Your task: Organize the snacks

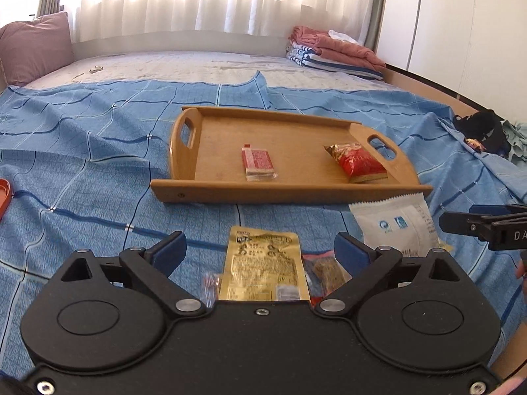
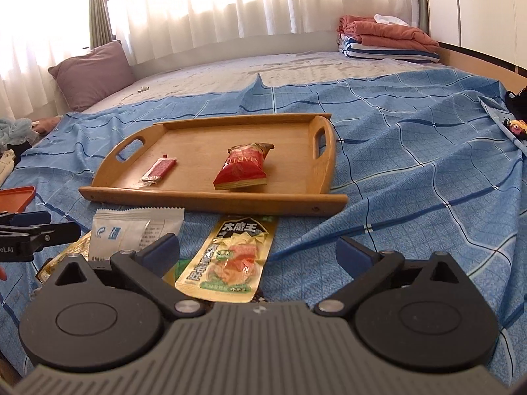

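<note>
A wooden tray (image 1: 296,194) (image 2: 210,200) lies on the blue checked sheet. It holds a small red packet (image 1: 258,161) (image 2: 159,168) and a red snack bag (image 1: 357,163) (image 2: 242,168). My left gripper (image 1: 260,251) is open and empty above a gold packet (image 1: 262,266), with small wrapped snacks (image 1: 326,271) beside it. My right gripper (image 2: 257,253) is open and empty above a yellow-green packet (image 2: 230,260). A white packet (image 1: 395,227) (image 2: 131,230) lies between the two grippers. The right gripper's tip (image 1: 461,222) shows at the left wrist view's right edge.
An orange lid (image 1: 4,197) (image 2: 14,197) lies at the left. A purple pillow (image 1: 34,47) (image 2: 92,74) and folded blankets (image 1: 332,51) (image 2: 388,42) sit at the far side of the bed. Dark clothing (image 1: 482,130) lies at the right edge.
</note>
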Available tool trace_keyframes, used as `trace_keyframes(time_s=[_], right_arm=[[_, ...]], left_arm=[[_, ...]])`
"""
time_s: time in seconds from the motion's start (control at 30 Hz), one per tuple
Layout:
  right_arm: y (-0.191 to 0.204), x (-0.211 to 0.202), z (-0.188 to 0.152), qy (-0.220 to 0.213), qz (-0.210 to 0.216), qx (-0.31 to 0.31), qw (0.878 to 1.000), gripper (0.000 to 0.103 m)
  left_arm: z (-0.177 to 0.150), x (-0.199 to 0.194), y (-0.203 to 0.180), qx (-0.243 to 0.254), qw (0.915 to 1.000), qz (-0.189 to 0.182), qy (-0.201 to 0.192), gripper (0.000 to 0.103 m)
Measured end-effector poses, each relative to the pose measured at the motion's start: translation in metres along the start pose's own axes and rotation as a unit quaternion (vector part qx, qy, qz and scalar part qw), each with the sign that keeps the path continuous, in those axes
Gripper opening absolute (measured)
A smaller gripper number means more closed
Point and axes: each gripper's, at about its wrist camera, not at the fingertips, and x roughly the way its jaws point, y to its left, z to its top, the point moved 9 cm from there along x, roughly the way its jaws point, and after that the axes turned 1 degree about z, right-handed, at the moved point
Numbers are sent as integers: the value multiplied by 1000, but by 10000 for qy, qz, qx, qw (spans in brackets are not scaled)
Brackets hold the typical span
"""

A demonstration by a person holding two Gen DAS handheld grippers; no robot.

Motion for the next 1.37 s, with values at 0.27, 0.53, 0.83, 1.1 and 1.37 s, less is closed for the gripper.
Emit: trace_keyframes(time_s=[0.27,0.53,0.83,1.1,1.37], right_arm=[[1,-3,-12,62,-82,-109,9999,103],[9,2,-19,141,-67,-252,9996,103],[17,13,-19,181,-92,-444,9988,103],[24,27,-12,249,-30,-451,9987,103],[17,55,-5,739,-245,-127,9969,103]], left_arm=[[-23,4,-3,188,9995,7,271,96],[-30,15,-2,75,9990,0,446,96],[-31,17,0,57,9993,18,377,93],[-33,21,5,112,9992,162,351,89],[-36,21,1,251,9989,194,332,89]])
